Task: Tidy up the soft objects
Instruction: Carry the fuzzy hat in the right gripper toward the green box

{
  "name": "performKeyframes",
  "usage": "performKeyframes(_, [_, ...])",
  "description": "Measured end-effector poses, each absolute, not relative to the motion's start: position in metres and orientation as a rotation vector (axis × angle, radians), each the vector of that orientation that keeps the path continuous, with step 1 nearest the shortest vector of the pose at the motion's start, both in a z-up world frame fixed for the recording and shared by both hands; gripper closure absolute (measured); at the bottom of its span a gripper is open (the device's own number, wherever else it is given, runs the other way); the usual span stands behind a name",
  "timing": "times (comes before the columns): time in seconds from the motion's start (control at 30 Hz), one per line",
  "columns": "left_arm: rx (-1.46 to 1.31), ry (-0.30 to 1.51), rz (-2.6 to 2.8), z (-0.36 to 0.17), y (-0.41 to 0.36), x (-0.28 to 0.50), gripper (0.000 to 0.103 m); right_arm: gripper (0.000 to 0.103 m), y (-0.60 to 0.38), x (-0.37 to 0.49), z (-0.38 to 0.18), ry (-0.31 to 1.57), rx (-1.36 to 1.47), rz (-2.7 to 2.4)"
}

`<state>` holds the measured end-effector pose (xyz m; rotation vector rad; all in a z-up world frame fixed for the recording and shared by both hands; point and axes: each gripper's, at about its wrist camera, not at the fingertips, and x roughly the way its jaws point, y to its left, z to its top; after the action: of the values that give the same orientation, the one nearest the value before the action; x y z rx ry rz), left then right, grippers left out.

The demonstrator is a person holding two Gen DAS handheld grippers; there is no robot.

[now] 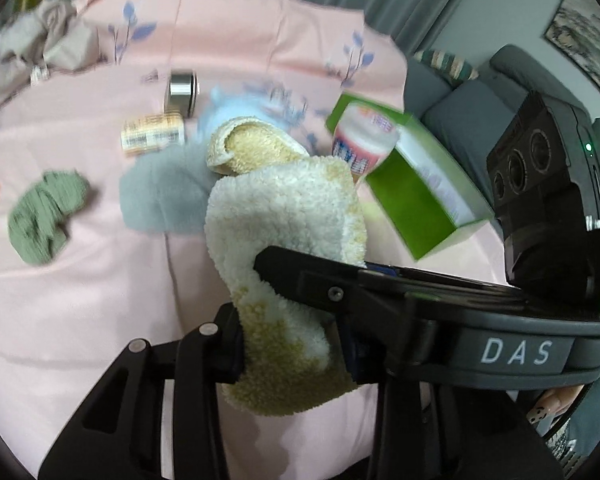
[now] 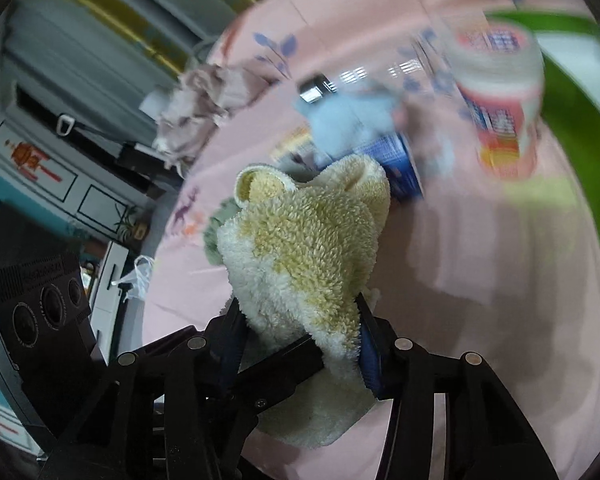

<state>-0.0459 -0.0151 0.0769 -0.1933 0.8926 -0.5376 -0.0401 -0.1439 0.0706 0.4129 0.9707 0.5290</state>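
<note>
The cream-and-yellow fleece cloth (image 1: 288, 216) is held off the pink bedsheet (image 1: 80, 320), pinched at its lower end by both tools. The left gripper (image 1: 288, 344) is closed narrow on the cloth, fleece bunched between its jaws. The right gripper (image 2: 304, 336) is clamped on the same cloth, jaws a bit wider; its black finger crosses over the fleece in the left view.

Outward from the cloth: a grey soft item (image 1: 160, 192) lies just behind it to the left, a pale blue soft item (image 1: 236, 108) behind that, an olive knit piece (image 1: 46, 216) well to the left. A green box (image 1: 416, 184) and a pink-labelled jar (image 1: 364, 140) sit to the right of the cloth; a metal can (image 1: 182, 90) and a striped pack (image 1: 152, 136) lie behind it. A beige garment pile (image 1: 32, 44) is far back left.

Risks, as judged — both grips sit close together on one end, so the free upper part may flop or unfold when moved; thick pile could slip from the wider right jaws. A swing to the right could knock the jar.

Hard to read: heavy motion blur on jar, box and blue item; jar text illegible. A blue can (image 2: 400, 168) behind the cloth is partly hidden in the right view. Whether the cloth's bottom edge touches the sheet cannot be told.
</note>
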Motion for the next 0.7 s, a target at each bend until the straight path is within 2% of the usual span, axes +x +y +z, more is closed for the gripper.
performKeyframes(0.47, [-0.381, 0.617, -0.372, 0.116, 0.049, -0.039, 0.070, 0.052, -0.062, -0.005, 0.139, 0.867, 0.132, 0.594])
performKeyframes(0.7, [-0.307, 0.560, -0.317, 0.132, 0.046, -0.038, 0.070, 0.052, -0.066, -0.002, 0.147, 0.790, 0.149, 0.669])
